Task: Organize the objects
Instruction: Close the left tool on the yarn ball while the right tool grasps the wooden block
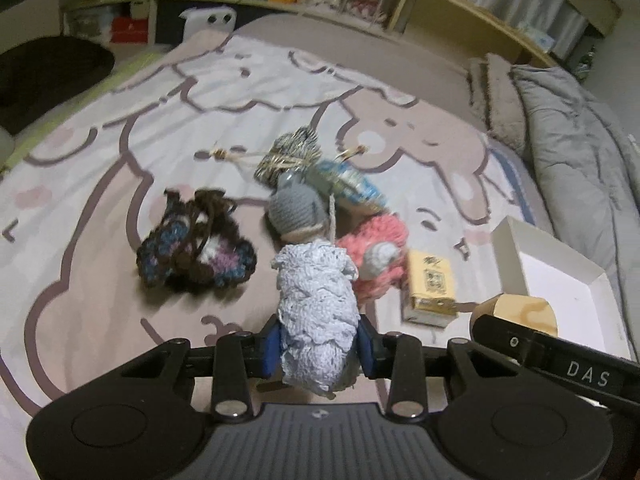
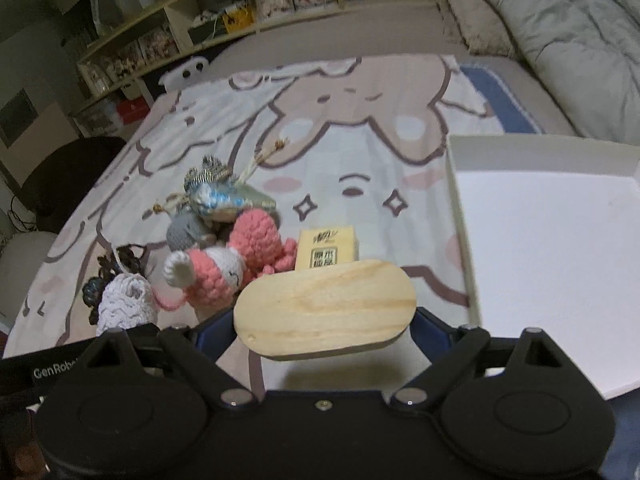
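Left gripper (image 1: 320, 346) clenches the pale-blue crochet pouch (image 1: 316, 312), right gripper (image 2: 324, 322) grips the oval wooden block (image 2: 325, 312) — carry both level toward the white box (image 2: 560, 240) at frame right.

A crocheted pouch (image 1: 316, 312) sits between the left gripper's (image 1: 316, 344) fingers, above the blanket (image 1: 120, 120). Beyond it lie a knitted doll (image 1: 376, 260) and a small carton (image 1: 430, 284), with a dark crocheted piece (image 1: 196, 244) to the left. A wooden block (image 2: 324, 312) sits between the right gripper's (image 2: 324, 332) fingers, an open box (image 2: 560, 240) to its right.
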Available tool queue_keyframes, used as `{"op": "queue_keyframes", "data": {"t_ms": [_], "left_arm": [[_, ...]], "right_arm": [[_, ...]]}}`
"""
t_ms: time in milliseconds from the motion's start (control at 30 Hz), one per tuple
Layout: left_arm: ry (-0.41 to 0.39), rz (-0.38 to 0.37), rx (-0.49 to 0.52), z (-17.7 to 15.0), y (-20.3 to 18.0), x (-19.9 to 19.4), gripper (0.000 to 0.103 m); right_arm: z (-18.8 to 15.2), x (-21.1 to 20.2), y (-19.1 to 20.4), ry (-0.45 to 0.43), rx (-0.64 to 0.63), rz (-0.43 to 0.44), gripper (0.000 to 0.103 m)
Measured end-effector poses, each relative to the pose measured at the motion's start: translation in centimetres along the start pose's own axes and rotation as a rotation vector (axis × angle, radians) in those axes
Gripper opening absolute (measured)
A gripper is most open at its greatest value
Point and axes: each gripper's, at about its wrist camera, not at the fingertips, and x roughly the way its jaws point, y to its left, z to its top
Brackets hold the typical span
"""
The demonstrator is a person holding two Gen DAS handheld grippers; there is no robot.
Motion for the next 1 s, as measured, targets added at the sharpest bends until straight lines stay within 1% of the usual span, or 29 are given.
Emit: {"op": "queue_keyframes", "data": {"t_ms": [267, 467, 667, 867, 1000], "left_arm": [[-0.027, -0.031, 0.066, 1.3, -2.0, -1.6, 0.039], [-0.058, -0.052, 0.123, 2.9, -5.0, -1.6, 0.039], [-0.058, -0.114, 0.185, 3.9, -9.2, -0.4, 0.039], [-0.043, -0.148, 0.257, 4.3, -13.4, 1.8, 0.039], [-0.037, -0.173, 0.286, 4.6, -15.9, 3.3, 0.039]], "right_arm": [[1.1, -3.2, -1.0, -0.054, -0.008, 0.011, 0.093], [2.2, -4.2, -3.7, -0.076, 0.007, -0.023, 0.093], [3.7, -4.6, -7.6, -0.097, 0.027, -0.067, 0.093], [5.2, -4.6, -11.4, -0.116, 0.053, -0.112, 0.093], [6.3, -4.1, -13.9, -0.121, 0.071, -0.134, 0.093]]}}
